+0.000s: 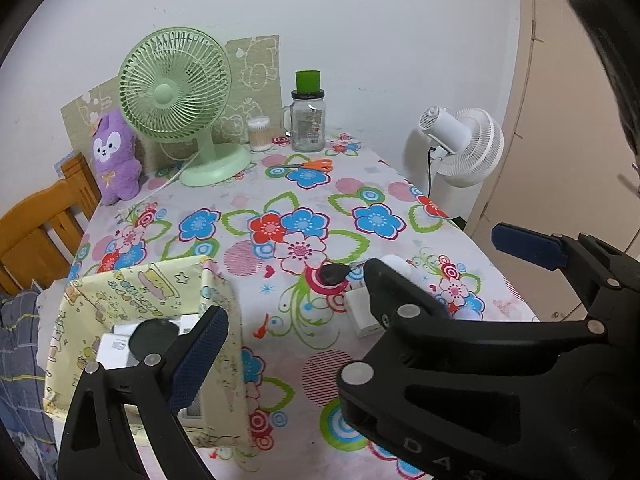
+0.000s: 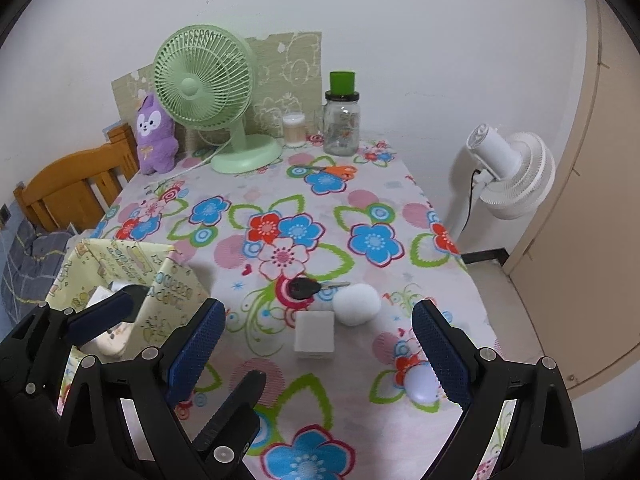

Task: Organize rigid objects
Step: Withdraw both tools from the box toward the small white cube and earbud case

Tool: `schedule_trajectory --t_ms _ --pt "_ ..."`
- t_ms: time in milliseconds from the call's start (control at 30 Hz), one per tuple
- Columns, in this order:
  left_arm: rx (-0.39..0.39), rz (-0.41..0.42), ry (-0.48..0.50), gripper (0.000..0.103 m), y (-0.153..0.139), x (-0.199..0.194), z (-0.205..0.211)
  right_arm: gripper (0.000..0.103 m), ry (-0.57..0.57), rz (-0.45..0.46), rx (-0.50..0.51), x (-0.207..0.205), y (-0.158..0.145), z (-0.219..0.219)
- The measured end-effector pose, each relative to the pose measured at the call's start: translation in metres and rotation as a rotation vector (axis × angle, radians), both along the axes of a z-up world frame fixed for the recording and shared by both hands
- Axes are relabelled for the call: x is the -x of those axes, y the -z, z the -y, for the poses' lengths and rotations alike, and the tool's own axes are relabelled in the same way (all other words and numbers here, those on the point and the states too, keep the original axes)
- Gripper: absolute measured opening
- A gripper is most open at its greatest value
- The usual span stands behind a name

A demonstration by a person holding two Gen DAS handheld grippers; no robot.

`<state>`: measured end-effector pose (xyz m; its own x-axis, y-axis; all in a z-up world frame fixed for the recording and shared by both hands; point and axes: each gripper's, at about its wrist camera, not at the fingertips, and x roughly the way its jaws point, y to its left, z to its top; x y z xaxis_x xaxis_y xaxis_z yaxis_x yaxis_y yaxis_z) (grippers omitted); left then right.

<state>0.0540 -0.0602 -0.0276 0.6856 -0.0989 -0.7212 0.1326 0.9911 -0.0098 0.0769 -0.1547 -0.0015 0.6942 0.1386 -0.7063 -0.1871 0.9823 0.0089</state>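
- On the flower-print tablecloth (image 2: 360,208), toward six o'clock in the right wrist view, the right gripper (image 2: 316,344) hangs with its blue-padded fingers (image 2: 440,352) spread wide and nothing between them.
- Between those fingers, on the cloth, lies a white square plastic charger block (image 2: 314,335); a white fluffy ball (image 2: 356,303) sits just beside it at one o'clock, and a black-headed key (image 2: 306,288) lies at twelve o'clock, its metal blade pointing toward the ball.
- A pale lilac oval object (image 2: 420,386) lies at five o'clock, partly hidden behind the right finger.
- At nine o'clock the left gripper (image 2: 96,318) reaches over a pale yellow cartoon-print fabric bin (image 2: 176,284); its jaws stand parted, and I cannot tell that anything is gripped.
- From the left wrist view, that bin (image 1: 216,308) holds white boxes (image 1: 114,346) and a dark round disc (image 1: 154,338); the left finger (image 1: 196,360) hangs over its right wall.
- Along the far edge, from ten to one o'clock: a purple plush rabbit (image 2: 154,140), a mint-green desk fan (image 2: 216,100), a clear tub of cotton swabs (image 2: 294,130), a glass jar with a green cap (image 2: 342,120), and orange-handled scissors (image 2: 332,171) lying flat in front of the jar.
- A white floor fan (image 2: 508,172) stands off the table at three o'clock; a wooden chair (image 2: 76,184) sits at nine o'clock.
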Motion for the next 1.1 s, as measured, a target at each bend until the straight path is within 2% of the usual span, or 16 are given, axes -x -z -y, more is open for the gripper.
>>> schedule_trajectory --t_ms 167,367,633,733,1100 --pt "0.03 -0.028 -0.003 0.098 0.008 -0.006 0.005 0.096 0.01 0.016 0.004 -0.001 0.005 0.012" --pt "0.023 -0.013 -0.011 0.098 0.016 -0.009 0.012 0.096 0.017 0.008 -0.02 -0.006 0.014 0.025" --pt "0.004 -0.024 0.004 0.097 0.032 -0.017 0.022 0.096 0.026 0.023 -0.003 -0.008 0.029 0.039" --pt "0.007 -0.027 0.0 0.093 0.038 -0.019 0.025 0.096 0.034 0.011 -0.009 -0.013 0.037 0.045" --pt "0.008 -0.074 -0.021 0.093 0.073 -0.033 0.034 0.096 0.041 -0.028 0.008 -0.024 0.071 0.057"
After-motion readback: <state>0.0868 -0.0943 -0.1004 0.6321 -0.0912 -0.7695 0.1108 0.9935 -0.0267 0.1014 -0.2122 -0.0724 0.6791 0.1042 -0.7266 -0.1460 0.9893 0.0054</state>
